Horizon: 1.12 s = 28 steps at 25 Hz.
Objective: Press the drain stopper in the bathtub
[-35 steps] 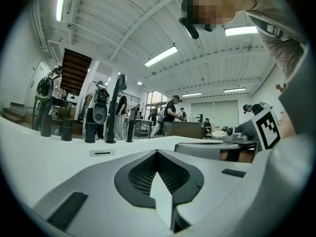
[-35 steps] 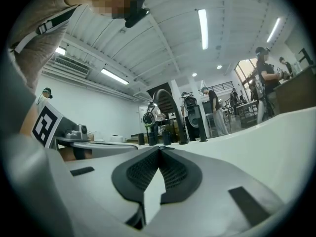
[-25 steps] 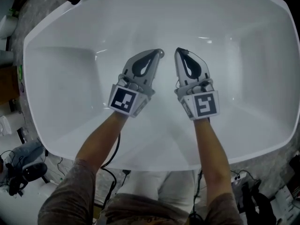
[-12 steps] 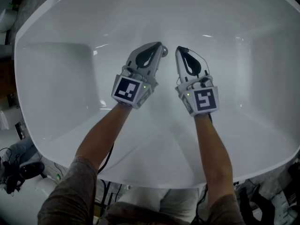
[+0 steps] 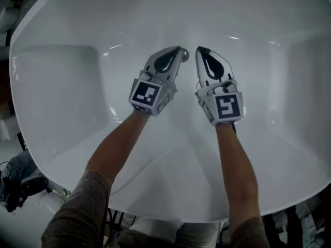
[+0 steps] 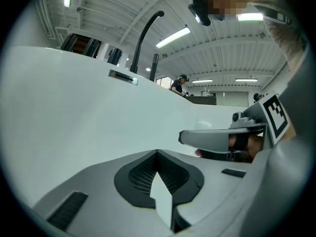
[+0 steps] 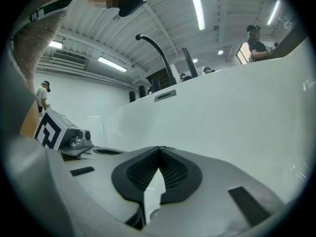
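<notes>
Nearest the camera, the person's two bare forearms reach down from grey sleeves into the white bathtub [image 5: 62, 87], the left forearm [image 5: 116, 149] angling up and to the right, the right forearm [image 5: 235, 164] running almost straight up the head view. Each ends in a gripper whose marker cube faces the camera: the left cube [image 5: 147, 95] is tilted, the right cube [image 5: 225, 107] sits nearly square. The left gripper [image 5: 178, 50] has its jaws pressed together at the tips with nothing between them, and it points up and to the right along the tub floor. The right gripper [image 5: 199, 49], just beside it but apart, also has its jaws together and empty, and points straight ahead. The drain stopper [image 5: 184, 55] shows as a small metallic knob on the tub floor, touching or just beside the left gripper's tip and lying between the two tips. So little of it shows that neither its long axis nor the way it faces can be told. Beyond the tips the far tub wall rises smooth and white, with a rectangular overflow slot [image 7: 164, 96] near its top. Above the rim stands a dark curved faucet [image 7: 158, 53].
</notes>
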{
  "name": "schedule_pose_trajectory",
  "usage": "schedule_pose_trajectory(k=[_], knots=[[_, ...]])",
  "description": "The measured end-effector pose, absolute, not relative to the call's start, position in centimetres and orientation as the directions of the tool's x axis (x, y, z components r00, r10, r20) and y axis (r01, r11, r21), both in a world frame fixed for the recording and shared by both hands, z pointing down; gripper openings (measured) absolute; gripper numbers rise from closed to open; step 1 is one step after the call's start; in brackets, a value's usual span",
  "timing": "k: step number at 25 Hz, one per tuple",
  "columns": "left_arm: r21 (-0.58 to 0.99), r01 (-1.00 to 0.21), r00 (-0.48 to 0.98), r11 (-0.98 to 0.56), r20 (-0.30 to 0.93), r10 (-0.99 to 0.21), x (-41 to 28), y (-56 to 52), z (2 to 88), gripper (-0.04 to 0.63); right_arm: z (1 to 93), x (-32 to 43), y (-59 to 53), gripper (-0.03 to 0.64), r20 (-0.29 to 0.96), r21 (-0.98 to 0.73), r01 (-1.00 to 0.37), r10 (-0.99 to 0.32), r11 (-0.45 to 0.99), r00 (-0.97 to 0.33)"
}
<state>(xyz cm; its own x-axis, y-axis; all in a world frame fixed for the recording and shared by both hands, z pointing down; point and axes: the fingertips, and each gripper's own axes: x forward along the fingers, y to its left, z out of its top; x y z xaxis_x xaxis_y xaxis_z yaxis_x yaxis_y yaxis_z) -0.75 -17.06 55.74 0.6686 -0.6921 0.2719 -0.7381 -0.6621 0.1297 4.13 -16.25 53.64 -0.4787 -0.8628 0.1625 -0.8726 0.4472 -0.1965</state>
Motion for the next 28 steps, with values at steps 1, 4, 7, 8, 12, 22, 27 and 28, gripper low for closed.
schedule_pose_trajectory(k=[1,4,7,8,12,22,27,28], knots=[[0.130,-0.739,0.666,-0.661,0.281,-0.690,-0.8,-17.2,56.5,0.002,54.0,4.3,-16.2,-0.002,0.162,-0.204,-0.878,-0.870,0.433,-0.467],[0.138,-0.741,0.661,-0.657,0.325,-0.677,-0.8,-17.1,59.3,0.002,55.2,4.7,-15.4,-0.002,0.180,-0.219,-0.887,-0.877,0.406,-0.445],[0.159,-0.759,0.635,-0.631,0.391,-0.666,-1.3,-17.4,62.4,0.003,55.9,4.4,-14.8,-0.002,0.189,-0.226,-0.890,-0.879,0.396,-0.439],[0.166,-0.768,0.623,-0.619,0.417,-0.662,-1.5,-17.5,63.6,0.002,56.0,4.3,-14.7,-0.002,0.189,-0.232,-0.890,-0.880,0.391,-0.436],[0.179,-0.786,0.588,-0.591,0.512,-0.626,-1.6,-17.9,67.6,0.002,56.4,4.0,-14.4,-0.002,0.186,-0.244,-0.887,-0.879,0.392,-0.440],[0.169,-0.815,0.473,-0.554,0.747,-0.468,-1.8,-17.2,76.8,0.002,57.9,4.2,-14.6,-0.002,0.196,-0.260,-0.886,-0.877,0.385,-0.439],[0.182,-0.835,0.418,-0.519,0.824,-0.383,-2.2,-17.0,80.0,0.002,58.7,3.9,-14.9,-0.002,0.213,-0.274,-0.879,-0.867,0.390,-0.451],[0.189,-0.838,0.411,-0.512,0.835,-0.365,-2.3,-16.9,80.8,0.002,59.0,3.9,-14.9,-0.002,0.215,-0.279,-0.877,-0.865,0.391,-0.454]])
